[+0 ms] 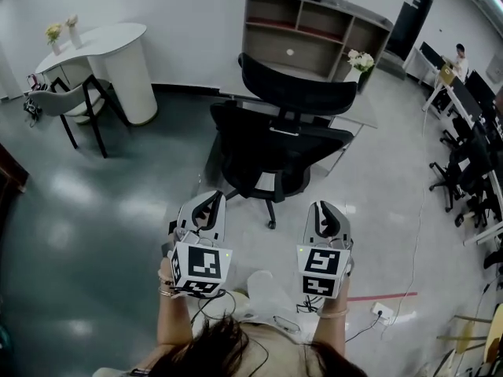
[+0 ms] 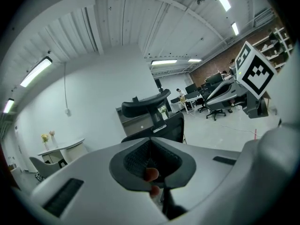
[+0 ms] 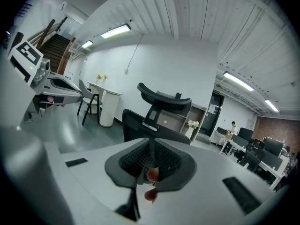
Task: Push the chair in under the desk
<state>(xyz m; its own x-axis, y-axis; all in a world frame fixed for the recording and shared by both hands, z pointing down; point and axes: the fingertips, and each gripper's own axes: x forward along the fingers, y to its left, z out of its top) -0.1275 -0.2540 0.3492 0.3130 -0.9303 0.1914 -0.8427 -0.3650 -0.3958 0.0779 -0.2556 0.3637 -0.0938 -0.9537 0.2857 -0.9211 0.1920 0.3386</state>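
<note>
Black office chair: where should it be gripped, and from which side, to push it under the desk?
Its backrest, at the upper edge, from behind: the back faces the person, the desk lies beyond, and the wheeled base should roll forward.

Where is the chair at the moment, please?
In the head view, the chair stands mid-frame with its back toward the person. It is just ahead of the left hand-held gripper and right hand-held gripper, in front of the desk.

Black chair [image 1: 283, 132]; pale grey counter [image 1: 360, 115]; white left tongs [image 1: 206, 204] and right tongs [image 1: 326, 210], their cubes patterned in black-and-white squares; dark grey-green floor [image 1: 102, 210].
</note>
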